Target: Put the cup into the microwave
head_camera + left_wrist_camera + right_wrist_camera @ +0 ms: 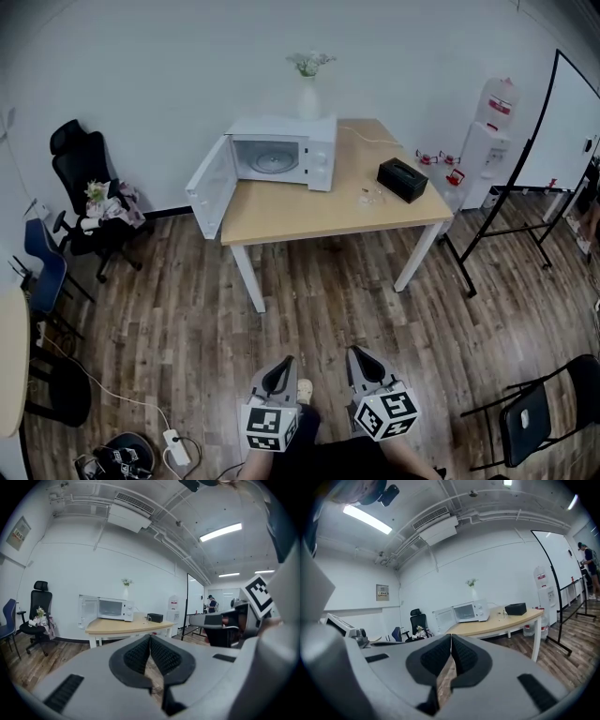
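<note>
Well back from the table [309, 214], the left gripper [280, 362] and right gripper [360, 355] are held clenched, empty; the cup [372, 196] is seen on it, apart from the open microwave [281, 152]

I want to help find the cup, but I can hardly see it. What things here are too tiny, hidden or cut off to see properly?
- Cup: head view, too small and see-through; whether anything is in it cannot be told.
- Microwave: head view, its own roof hides the upper inside.
- Black box: all views, too small to tell what it is.
- Pile on the office chair: head view, too small to name.
</note>
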Motion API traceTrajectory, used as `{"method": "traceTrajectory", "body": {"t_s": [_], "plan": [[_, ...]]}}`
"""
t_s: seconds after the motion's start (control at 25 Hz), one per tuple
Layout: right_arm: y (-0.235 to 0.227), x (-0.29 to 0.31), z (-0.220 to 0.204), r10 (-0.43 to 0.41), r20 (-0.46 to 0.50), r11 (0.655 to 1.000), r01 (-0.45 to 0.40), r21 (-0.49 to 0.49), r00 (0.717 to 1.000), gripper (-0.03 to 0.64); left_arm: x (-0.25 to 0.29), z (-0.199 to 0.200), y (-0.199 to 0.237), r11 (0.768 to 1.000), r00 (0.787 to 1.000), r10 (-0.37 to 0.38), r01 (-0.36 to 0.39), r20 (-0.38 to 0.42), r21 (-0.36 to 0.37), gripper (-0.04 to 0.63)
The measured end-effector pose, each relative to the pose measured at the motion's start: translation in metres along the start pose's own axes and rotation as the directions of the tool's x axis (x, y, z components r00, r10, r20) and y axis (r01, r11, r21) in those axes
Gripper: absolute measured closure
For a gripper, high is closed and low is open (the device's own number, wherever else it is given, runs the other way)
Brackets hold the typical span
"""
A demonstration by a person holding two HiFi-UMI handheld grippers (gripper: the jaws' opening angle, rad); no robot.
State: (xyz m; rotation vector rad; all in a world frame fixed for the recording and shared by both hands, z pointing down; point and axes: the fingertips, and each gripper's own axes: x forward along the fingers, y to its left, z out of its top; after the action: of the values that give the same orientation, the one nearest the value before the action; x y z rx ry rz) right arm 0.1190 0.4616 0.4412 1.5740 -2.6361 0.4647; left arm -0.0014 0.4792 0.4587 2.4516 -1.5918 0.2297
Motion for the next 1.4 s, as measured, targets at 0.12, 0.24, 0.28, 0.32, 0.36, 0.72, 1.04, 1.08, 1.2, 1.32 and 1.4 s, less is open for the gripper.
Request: {"method": "traceTrajectory", "body": {"t_s": [0.12,0.24,0.28,0.32,0.36,0.72,1.04,1.08,1.2,1.32,1.4], "plan": [[-0.003,0.023,0.007,0.005,-0.013,1.000,-0.005,0.003,1.000,0.623,0.018,0.007,0.017,1.000,1.000,0.008,-0.008,-0.009,-0.009,0.589],[-0.007,0.047,0.012,0.007,-0.026,1.000,-0.007,0.003,1.000,0.623,0.038,0.017,0.033,1.000,1.000,0.009,-0.009,-0.007,-0.007,0.589],[-0.008,0.055,0.014,0.009,-0.028,1.000,-0.009,0.002,1.000,0.623,0.044,0.020,0.039,1.000,1.000,0.008,-0.008,-0.004,-0.003,0.590],[-0.009,0.063,0.017,0.009,-0.027,1.000,-0.009,0.002,1.000,0.623,0.051,0.024,0.044,1.000,1.000,0.006,-0.006,-0.001,0.000,0.590],[-0.011,0.071,0.021,0.007,-0.025,1.000,-0.007,0.002,1.000,0.623,0.057,0.028,0.049,1.000,1.000,0.004,-0.004,0.002,0.004,0.589],[-0.022,0.141,0.031,-0.009,-0.041,1.000,0.008,-0.013,0.999,0.623,0.109,0.040,0.097,1.000,1.000,-0.006,0.006,-0.004,-0.011,0.589],[-0.036,0.189,0.031,-0.024,-0.052,1.000,0.024,-0.012,0.998,0.623,0.152,0.041,0.132,1.000,1.000,-0.018,0.018,-0.021,-0.014,0.589],[-0.038,0.194,0.031,-0.024,-0.052,1.000,0.023,-0.011,0.998,0.623,0.157,0.042,0.134,1.000,0.999,-0.023,0.022,-0.022,-0.010,0.589],[-0.045,0.207,0.032,-0.038,-0.056,0.999,0.038,-0.001,0.998,0.623,0.171,0.047,0.140,0.999,0.999,-0.041,0.042,-0.027,0.008,0.589],[-0.052,0.218,0.032,-0.064,-0.066,0.998,0.062,-0.023,0.996,0.623,0.182,0.050,0.145,0.998,0.998,-0.053,0.053,-0.025,0.016,0.589],[-0.056,0.223,0.031,-0.074,-0.066,0.997,0.072,-0.030,0.995,0.623,0.188,0.049,0.147,0.998,0.998,-0.056,0.056,-0.025,0.014,0.590]]}}
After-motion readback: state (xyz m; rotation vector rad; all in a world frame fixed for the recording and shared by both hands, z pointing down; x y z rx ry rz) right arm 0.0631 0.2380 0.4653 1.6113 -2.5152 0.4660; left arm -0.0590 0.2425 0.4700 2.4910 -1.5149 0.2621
